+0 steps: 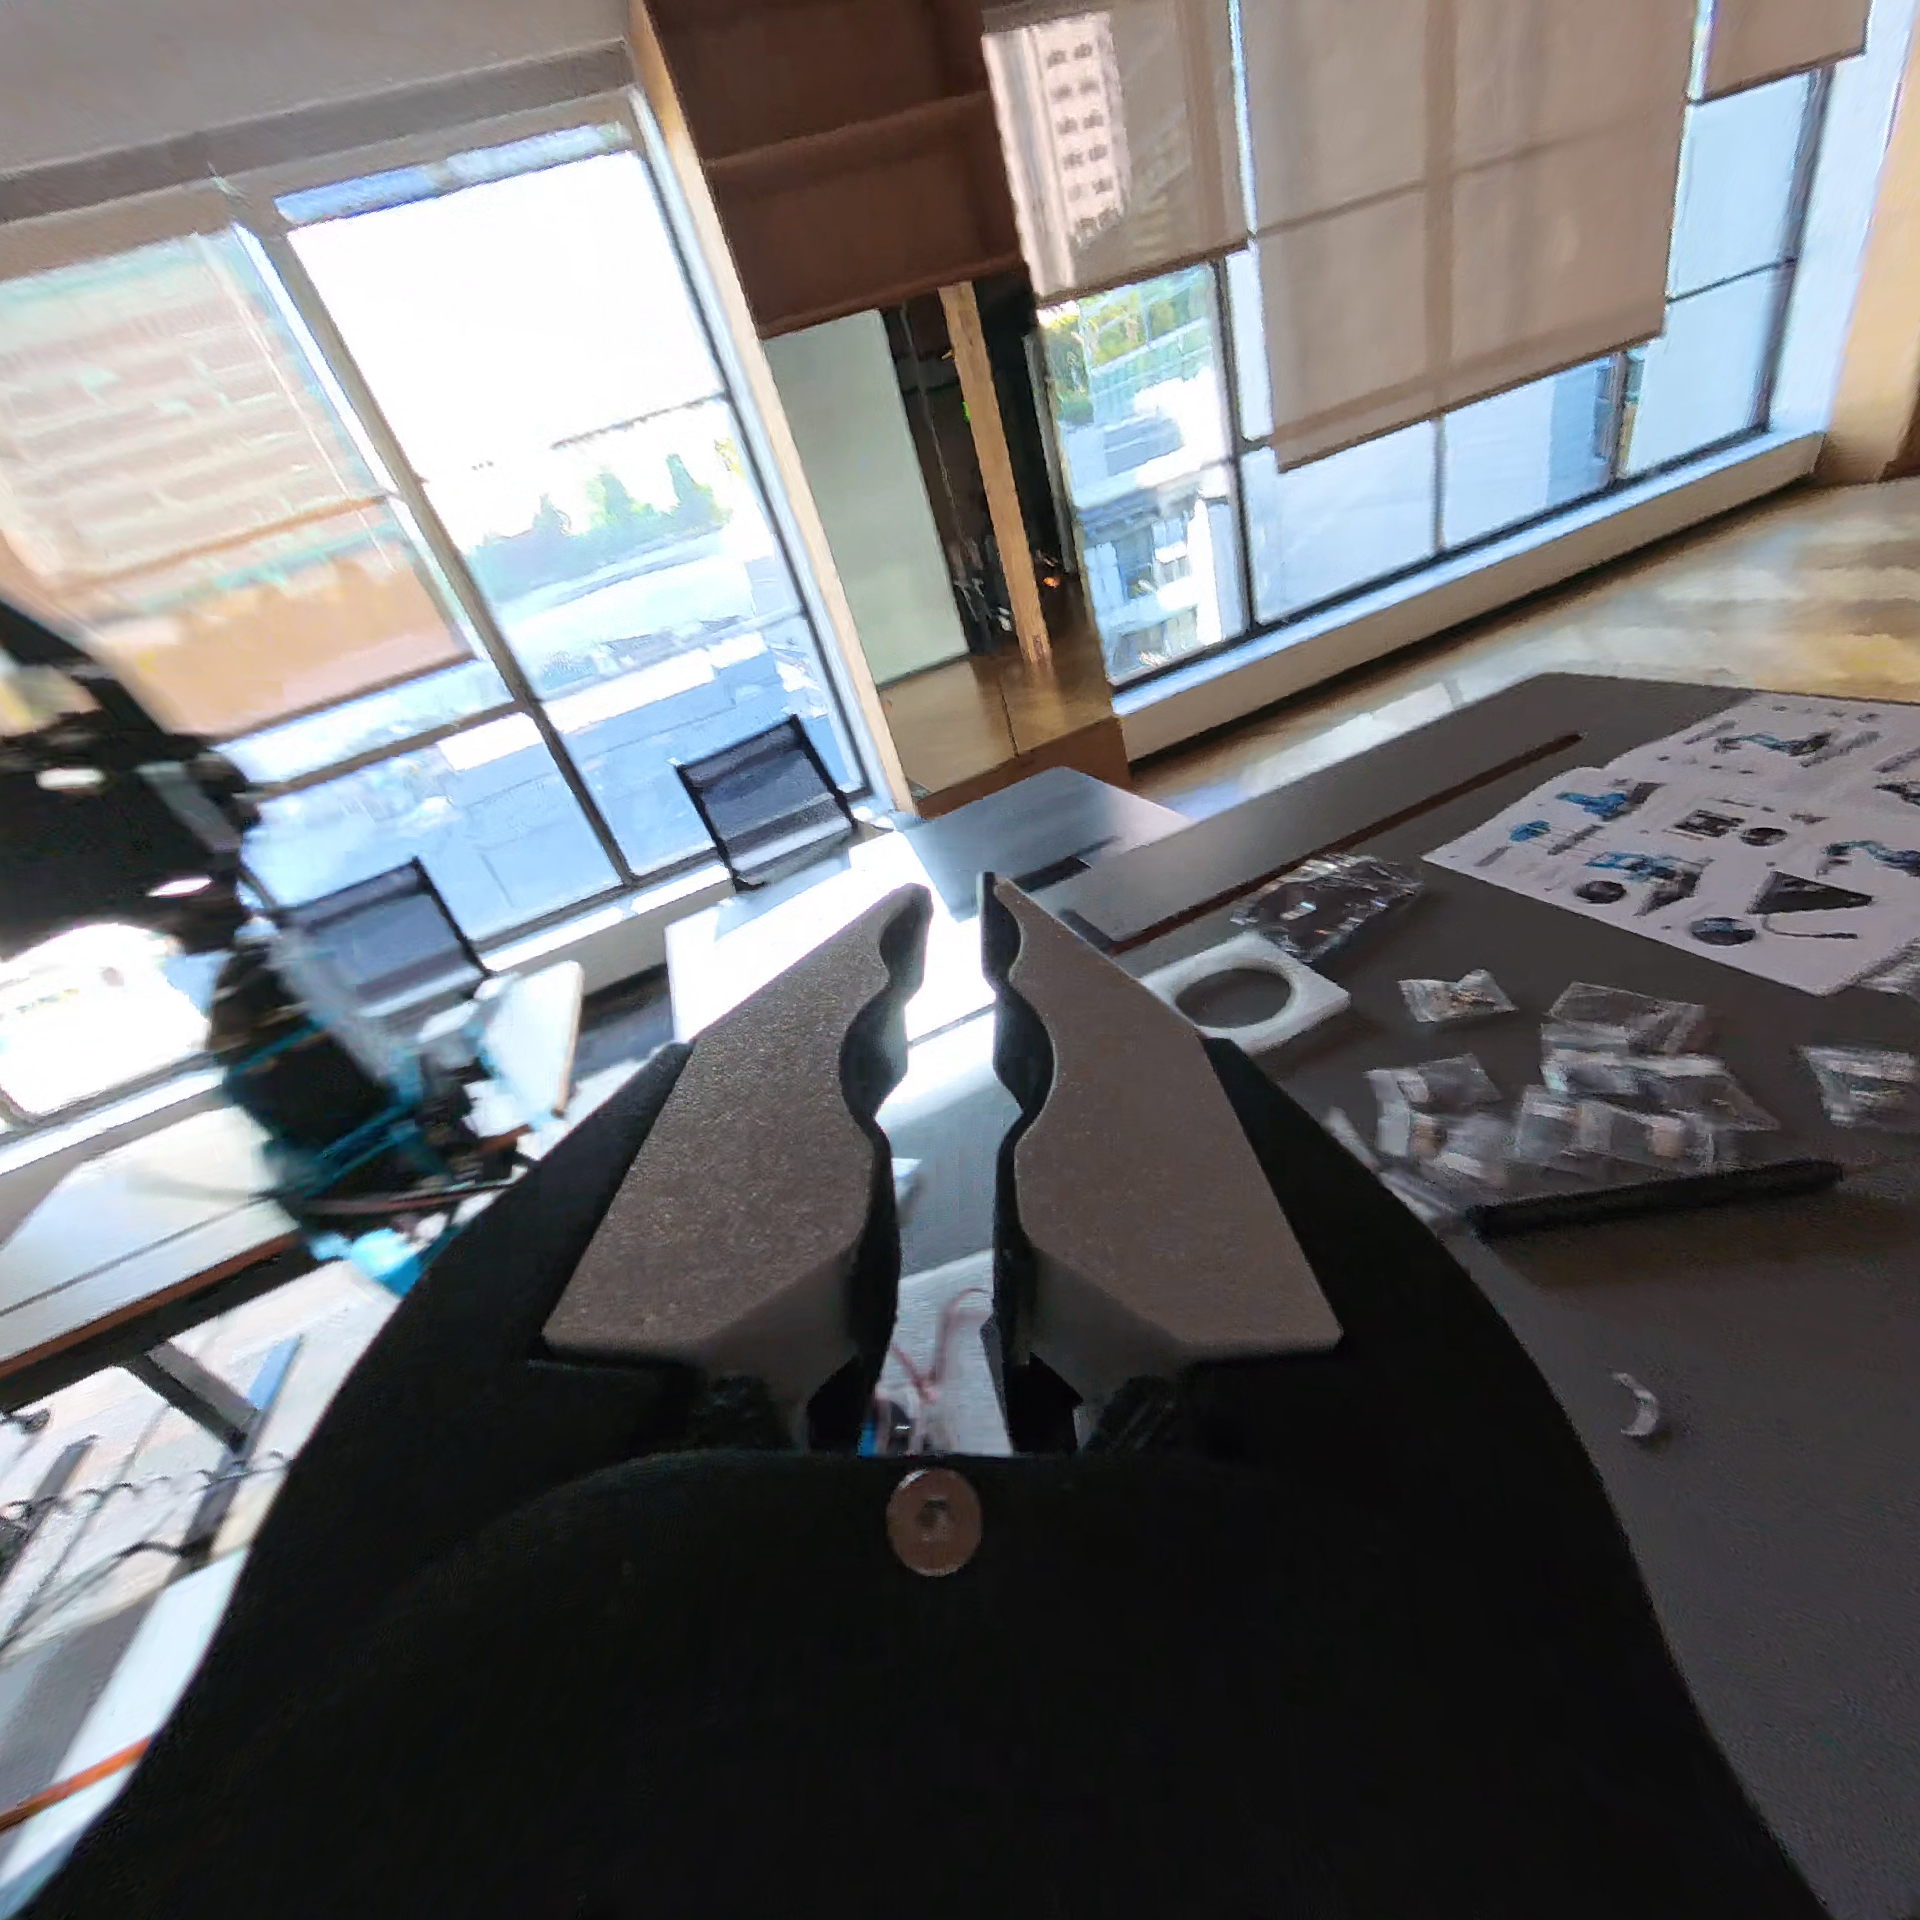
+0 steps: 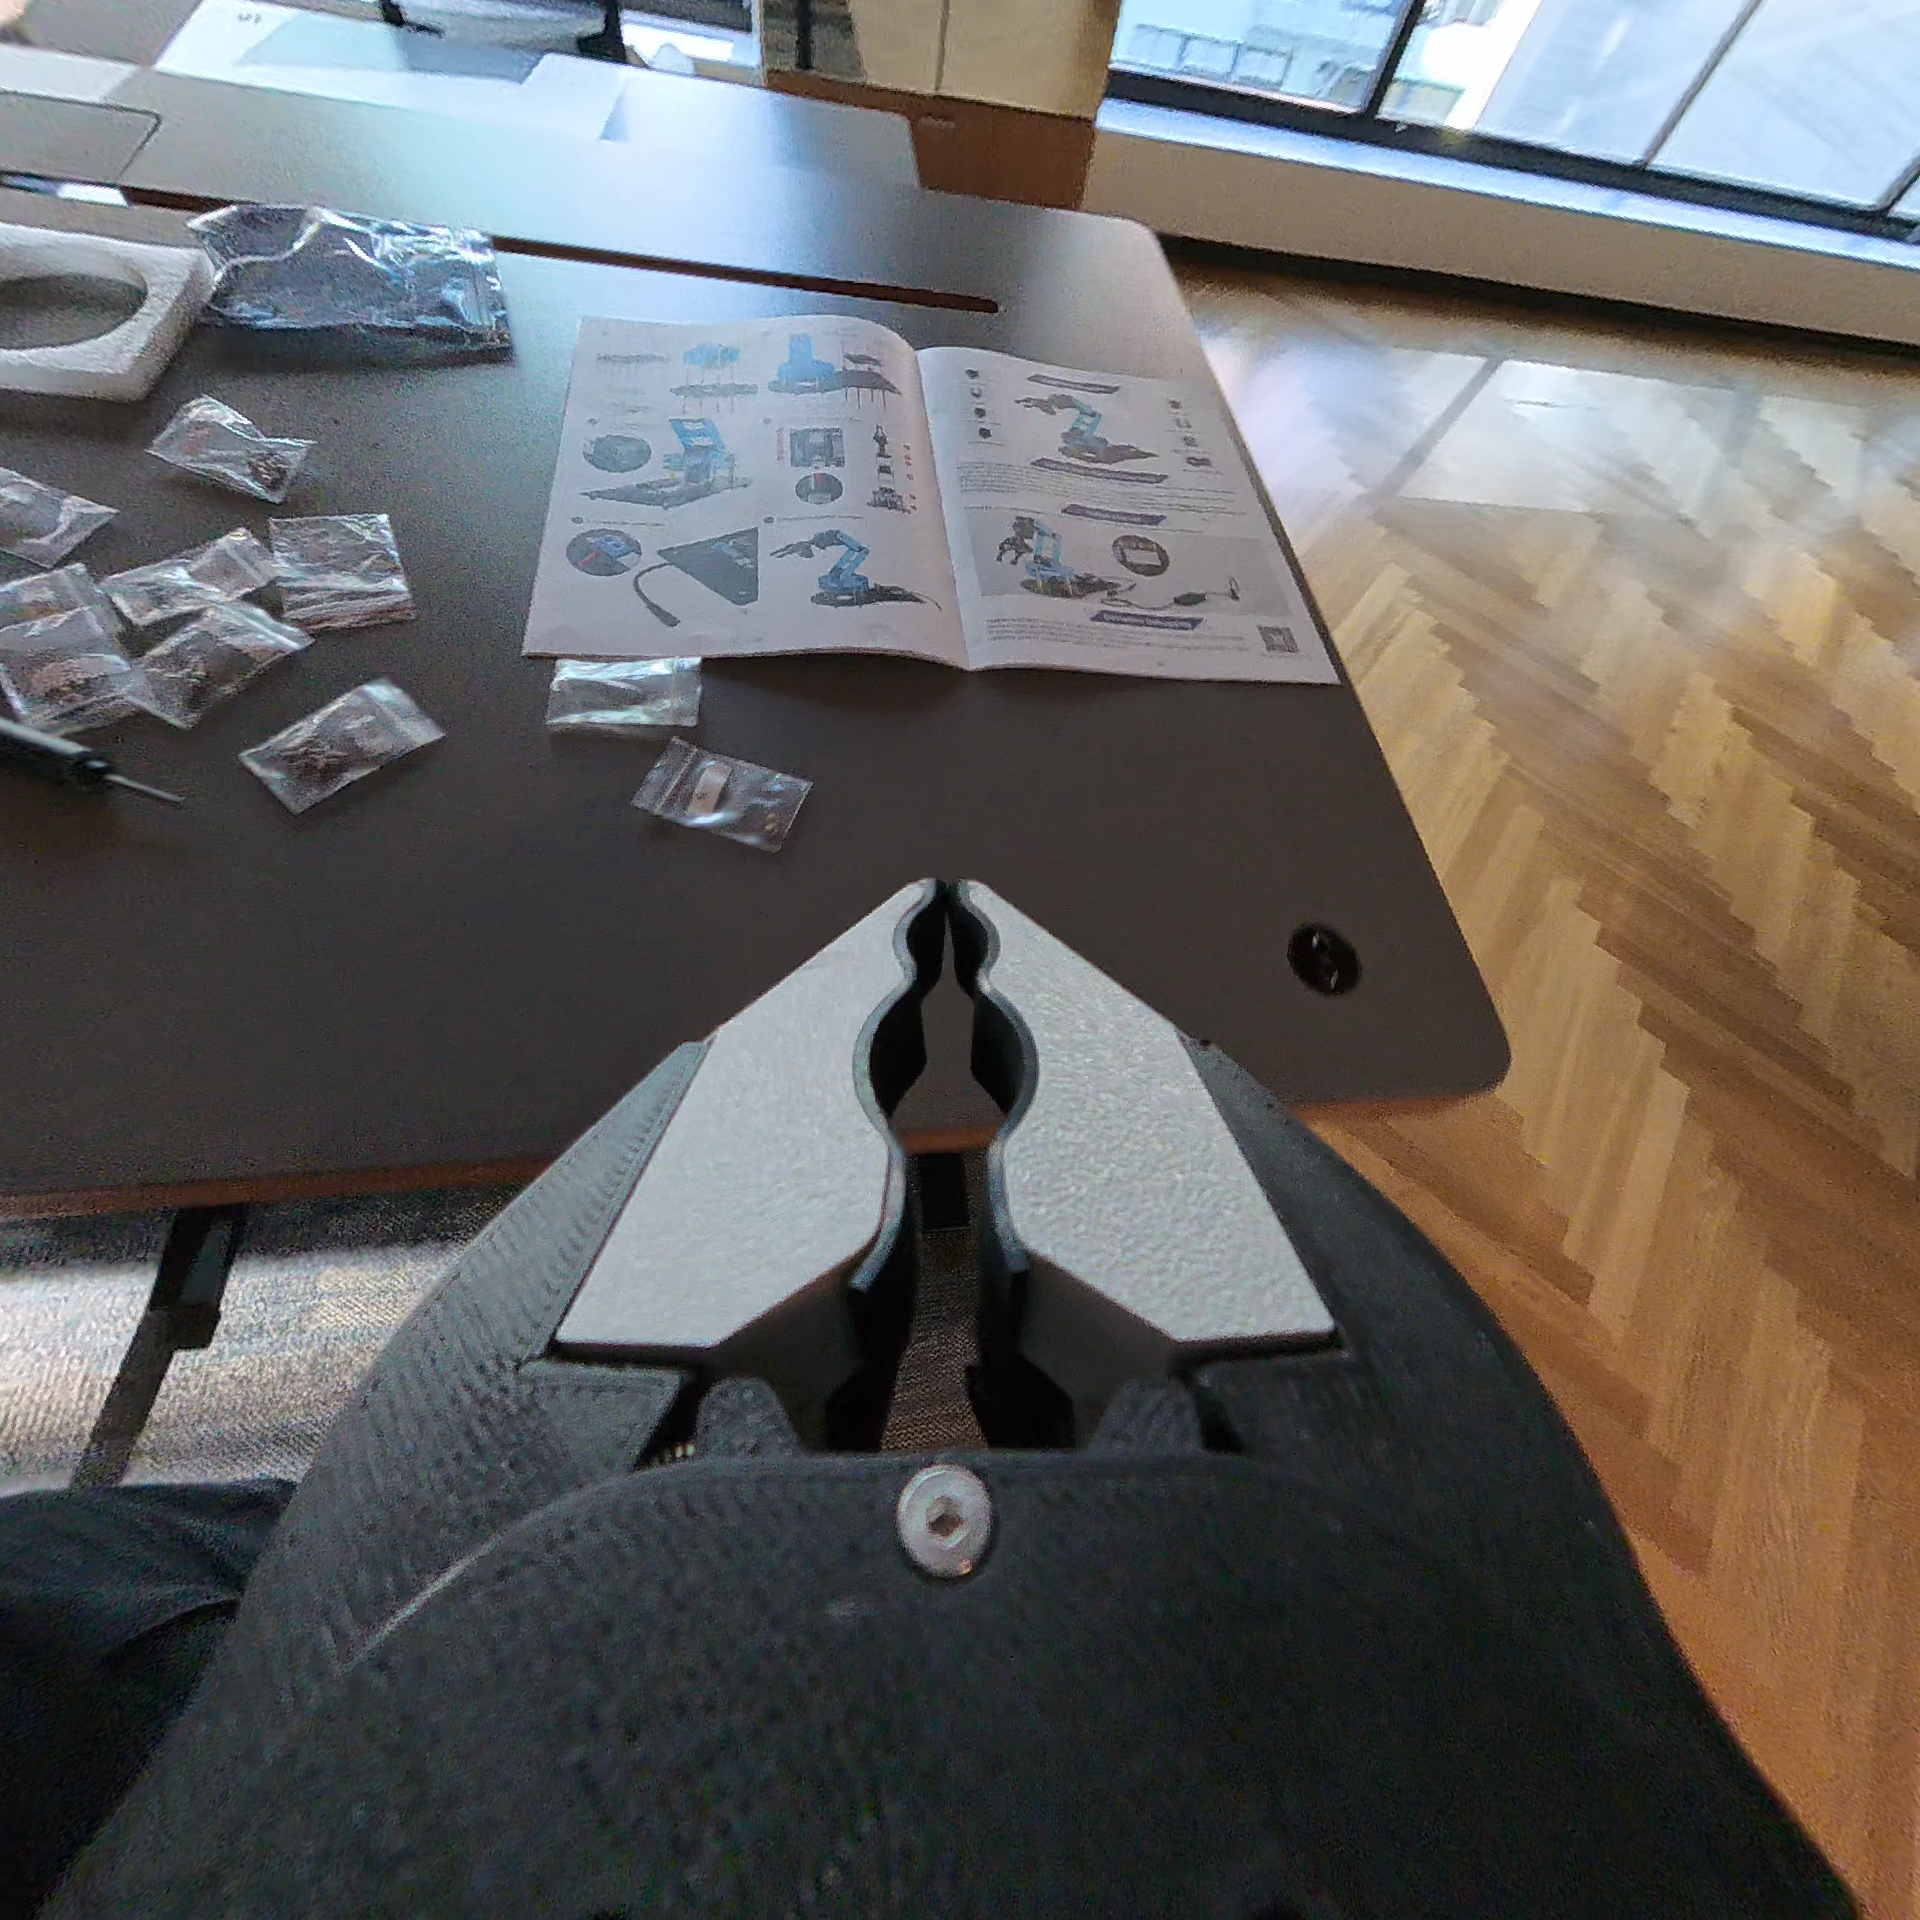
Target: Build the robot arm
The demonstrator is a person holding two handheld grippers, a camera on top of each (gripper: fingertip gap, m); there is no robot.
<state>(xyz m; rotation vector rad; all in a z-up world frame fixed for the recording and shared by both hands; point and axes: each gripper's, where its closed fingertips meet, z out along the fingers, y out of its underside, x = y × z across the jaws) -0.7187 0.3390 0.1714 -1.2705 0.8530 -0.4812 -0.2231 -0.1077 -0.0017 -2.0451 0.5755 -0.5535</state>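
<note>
My left gripper (image 1: 956,904) is empty, held in the air above the left part of a dark table (image 1: 1662,1455), its jaws a narrow gap apart. To its right lie several small clear bags of parts (image 1: 1621,1101), a black screwdriver (image 1: 1652,1195), a white foam piece with a round hole (image 1: 1242,992) and an open picture booklet (image 1: 1714,862). My right gripper (image 2: 948,888) is shut and empty, over the table's near edge (image 2: 935,1039). The nearest bag (image 2: 722,795) lies just beyond its tips, the booklet (image 2: 925,499) farther off.
A larger clear bag (image 2: 353,275) lies by the foam piece (image 2: 94,312). A small white curved piece (image 1: 1640,1418) lies near the table's front. A blurred black and blue machine (image 1: 312,1039) stands left. Chairs (image 1: 764,800) and windows are behind; wood floor (image 2: 1610,727) is right. My right fingertips sit around 70 centimeters from my left ones.
</note>
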